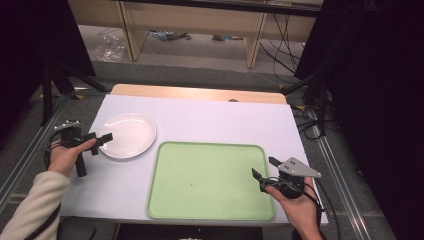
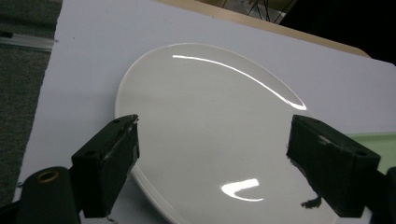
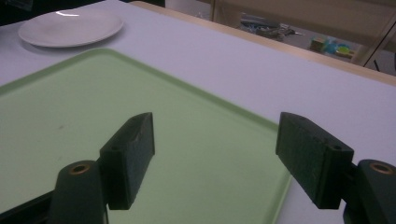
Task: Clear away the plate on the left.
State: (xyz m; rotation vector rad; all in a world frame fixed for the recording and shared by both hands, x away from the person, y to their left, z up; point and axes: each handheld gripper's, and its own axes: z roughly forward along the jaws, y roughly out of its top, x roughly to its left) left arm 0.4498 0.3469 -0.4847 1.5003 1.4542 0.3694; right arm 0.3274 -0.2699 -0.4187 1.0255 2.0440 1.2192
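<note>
The white plate (image 1: 128, 135) lies flat near the left end of the bench (image 1: 210, 117), rim up. It is round, so it has no long axis and points no way in particular. My left gripper (image 1: 102, 142) comes at it from the left, its fingers (image 2: 108, 163) spread wide and holding nothing; in the left gripper view one finger sits over the plate's near-left rim and the other over its right side, with the plate's (image 2: 205, 135) glossy bowl between them. Whether either finger touches the rim I cannot tell. Left of the plate the bench runs out soon, with only a narrow strip of white surface before the edge. Behind the plate the surface is bare up to the wooden strip at the far edge.

Just right of the plate, not touching it, lies the green tray (image 1: 210, 182), its long side running across the bench and its raised rim all round. Its floor is bare. My right gripper (image 1: 265, 167) hangs over the tray's right edge, fingers (image 3: 130, 156) wide apart and holding nothing. Right of the tray, a band of bare bench remains.
</note>
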